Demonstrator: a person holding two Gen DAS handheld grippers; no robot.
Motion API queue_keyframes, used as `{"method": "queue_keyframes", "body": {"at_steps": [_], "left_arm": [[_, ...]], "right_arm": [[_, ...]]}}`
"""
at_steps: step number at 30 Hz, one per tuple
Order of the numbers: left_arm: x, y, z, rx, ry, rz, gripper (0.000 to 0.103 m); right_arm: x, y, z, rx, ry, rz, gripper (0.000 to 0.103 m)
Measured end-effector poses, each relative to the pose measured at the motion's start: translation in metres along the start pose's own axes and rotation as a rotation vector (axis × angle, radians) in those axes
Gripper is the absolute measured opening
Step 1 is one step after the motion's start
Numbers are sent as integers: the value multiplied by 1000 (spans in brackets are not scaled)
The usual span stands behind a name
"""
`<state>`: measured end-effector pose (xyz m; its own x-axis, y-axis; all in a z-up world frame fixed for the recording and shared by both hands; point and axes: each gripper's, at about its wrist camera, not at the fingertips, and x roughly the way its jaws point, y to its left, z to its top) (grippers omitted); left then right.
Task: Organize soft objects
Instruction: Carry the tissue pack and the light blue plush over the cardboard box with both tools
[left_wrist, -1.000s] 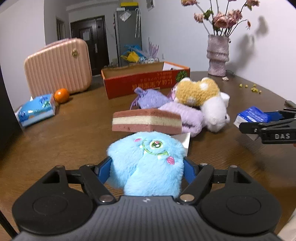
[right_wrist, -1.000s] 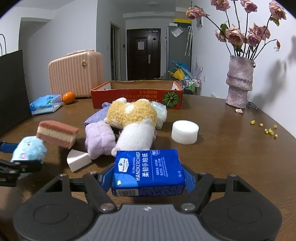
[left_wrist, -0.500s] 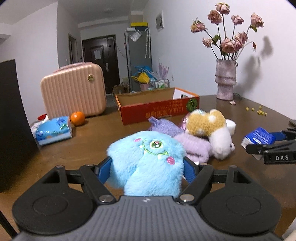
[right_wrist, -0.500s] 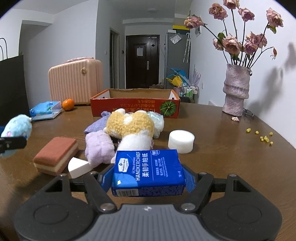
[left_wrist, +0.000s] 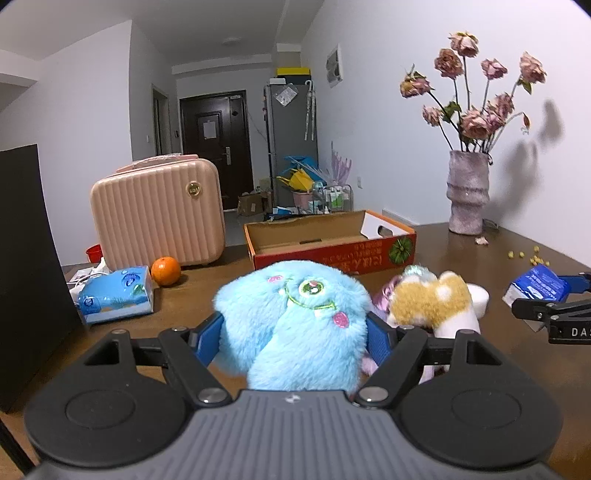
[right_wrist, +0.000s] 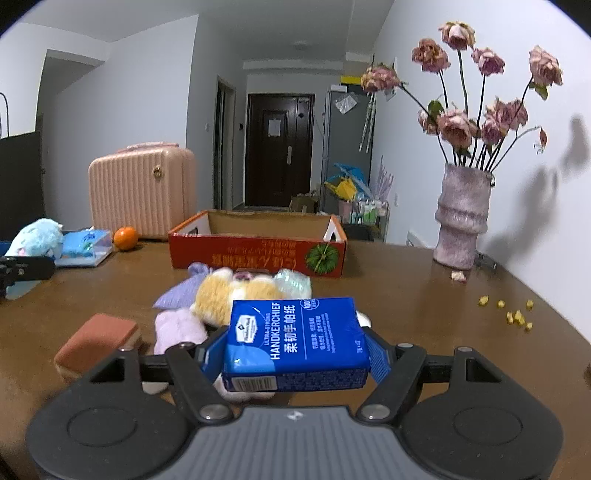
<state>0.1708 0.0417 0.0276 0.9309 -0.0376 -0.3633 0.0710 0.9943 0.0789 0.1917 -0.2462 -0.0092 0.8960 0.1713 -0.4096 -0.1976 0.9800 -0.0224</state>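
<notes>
My left gripper is shut on a fluffy blue plush toy and holds it above the table; the toy also shows in the right wrist view. My right gripper is shut on a blue handkerchief pack, held above the pile. The pack also shows in the left wrist view. An open orange cardboard box stands behind. A yellow-and-white plush, a purple pouch, a pink plush and a brown sponge lie on the table.
A pink suitcase, an orange and a light blue tissue pack sit at the left. A vase of dried roses stands at the right. Yellow crumbs lie near the right edge. A black bag stands at far left.
Both grippers have risen with their loads. The blue plush went up from beside the sponge, and the handkerchief pack was lifted above the pile toward the box.
</notes>
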Motion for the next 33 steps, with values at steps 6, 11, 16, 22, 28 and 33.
{"method": "queue_keyframes", "body": {"at_steps": [6, 11, 16, 22, 28, 33], "left_arm": [[18, 2, 16, -27, -11, 10, 77], [35, 1, 27, -42, -13, 15, 77], [53, 2, 40, -60, -18, 16, 77], [73, 0, 55, -73, -38, 16, 77], [96, 0, 69, -80, -41, 20, 77], [115, -1, 80, -75, -50, 25, 77]], "right_arm": [[11, -5, 17, -6, -23, -6, 73], [23, -8, 30, -10, -37, -8, 73], [38, -11, 44, -11, -50, -3, 73], [57, -12, 60, -8, -66, 7, 73], [80, -14, 78, 5, -82, 22, 73], [101, -15, 93, 4, -91, 37, 73]]}}
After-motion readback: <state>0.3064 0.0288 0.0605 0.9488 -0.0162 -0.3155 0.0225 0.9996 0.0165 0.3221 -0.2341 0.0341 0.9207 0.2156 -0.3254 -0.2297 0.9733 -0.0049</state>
